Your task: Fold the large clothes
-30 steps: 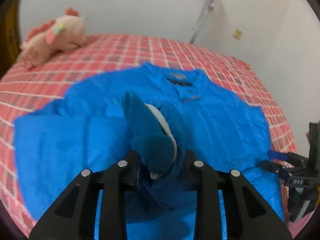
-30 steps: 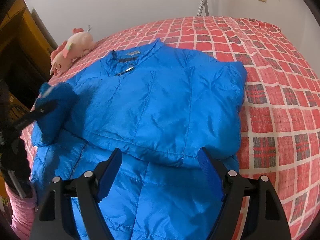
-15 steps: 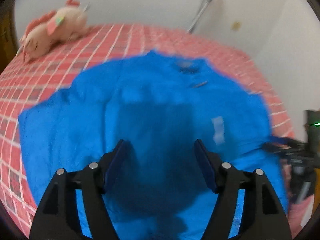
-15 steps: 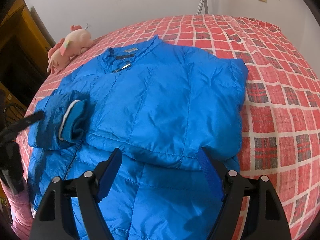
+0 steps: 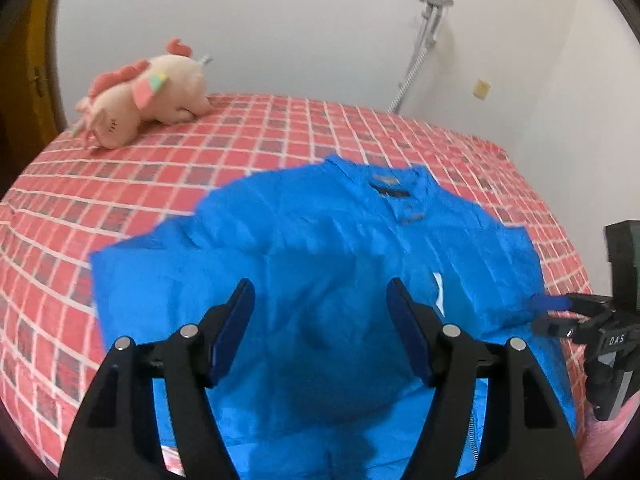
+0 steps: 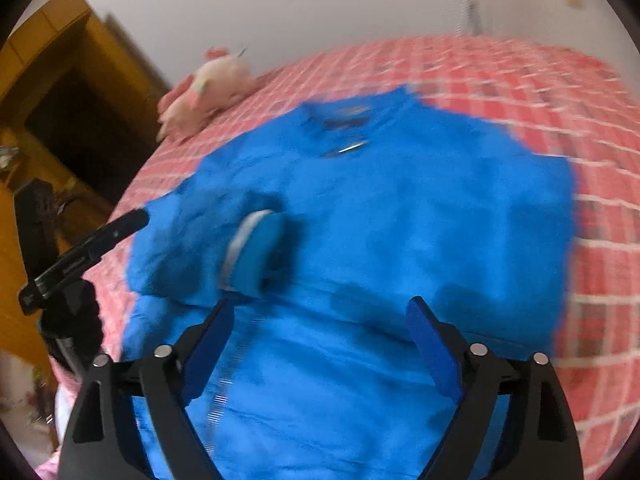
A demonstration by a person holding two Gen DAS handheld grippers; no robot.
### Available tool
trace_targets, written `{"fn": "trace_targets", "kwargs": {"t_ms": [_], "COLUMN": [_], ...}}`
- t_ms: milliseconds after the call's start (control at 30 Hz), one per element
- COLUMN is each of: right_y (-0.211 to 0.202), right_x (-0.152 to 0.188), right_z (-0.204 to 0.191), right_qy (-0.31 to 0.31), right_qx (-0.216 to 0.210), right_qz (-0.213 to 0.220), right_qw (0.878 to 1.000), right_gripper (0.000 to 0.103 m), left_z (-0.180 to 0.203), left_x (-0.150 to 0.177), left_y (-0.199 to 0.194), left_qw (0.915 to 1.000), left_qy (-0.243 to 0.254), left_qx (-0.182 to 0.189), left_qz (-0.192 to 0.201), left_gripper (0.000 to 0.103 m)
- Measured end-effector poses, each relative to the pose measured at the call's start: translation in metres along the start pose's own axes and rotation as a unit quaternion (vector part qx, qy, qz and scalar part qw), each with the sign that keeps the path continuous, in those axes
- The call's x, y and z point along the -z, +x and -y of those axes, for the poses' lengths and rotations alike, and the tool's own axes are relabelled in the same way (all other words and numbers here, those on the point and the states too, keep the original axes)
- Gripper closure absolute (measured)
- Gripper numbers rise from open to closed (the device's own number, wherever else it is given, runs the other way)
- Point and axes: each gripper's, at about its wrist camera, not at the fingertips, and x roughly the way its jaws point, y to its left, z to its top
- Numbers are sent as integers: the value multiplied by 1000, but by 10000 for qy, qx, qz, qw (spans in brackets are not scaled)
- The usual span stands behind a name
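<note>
The left gripper (image 5: 320, 312) hovers spread and empty above the blue jacket (image 5: 320, 248), which lies flat on the red checked bedspread (image 5: 200, 152). The right gripper (image 6: 320, 332) is likewise spread over the jacket's hem. Only the right view shows the folded sleeve cuff (image 6: 256, 256). A plush toy (image 5: 148, 92) sits far left.

Soft, even indoor light with no visible lamp and no glare; the pale wall (image 5: 280, 20) looks dull and slightly grey. Both fisheye views bend straight lines toward dark, rounded corners. The left wrist view is mildly blurred on the blue jacket (image 5: 340, 260), where a faint shadow darkens the fabric; the right wrist view is heavily motion-smeared, so the checked bedspread (image 6: 520, 72) and plush toy (image 6: 208, 92) lose their detail.
</note>
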Motion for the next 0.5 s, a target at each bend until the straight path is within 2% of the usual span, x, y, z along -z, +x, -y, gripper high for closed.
{"fn": "trace_targets", "kwargs": {"t_ms": [200, 300, 333, 400, 433, 500], "right_y": [65, 85, 89, 92, 93, 87], "right_x": [-29, -33, -34, -33, -34, -33], "right_z": [-29, -42, -46, -55, -56, -54], "right_qy": [100, 10, -63, -297, -324, -288], "right_qx": [-278, -178, -77, 231, 187, 7], "right_qz": [-741, -819, -773, -653, -634, -550], "right_qw": [9968, 9965, 9970, 9972, 9973, 9981], "right_gripper": [11, 13, 18, 53, 58, 78], "left_z": [-28, -36, -38, -42, -43, -46], "left_x": [-7, -8, -8, -8, -8, -8], "left_y": [4, 4, 5, 5, 4, 2], "left_qw": [9990, 9985, 9983, 9978, 9977, 9976], "left_qy": [-274, -380, -396, -448, -474, -531], "left_qx": [-341, -392, -438, -495, -479, -449], "left_qz": [14, 4, 17, 35, 41, 63], "left_gripper": [36, 35, 35, 35, 35, 35]}}
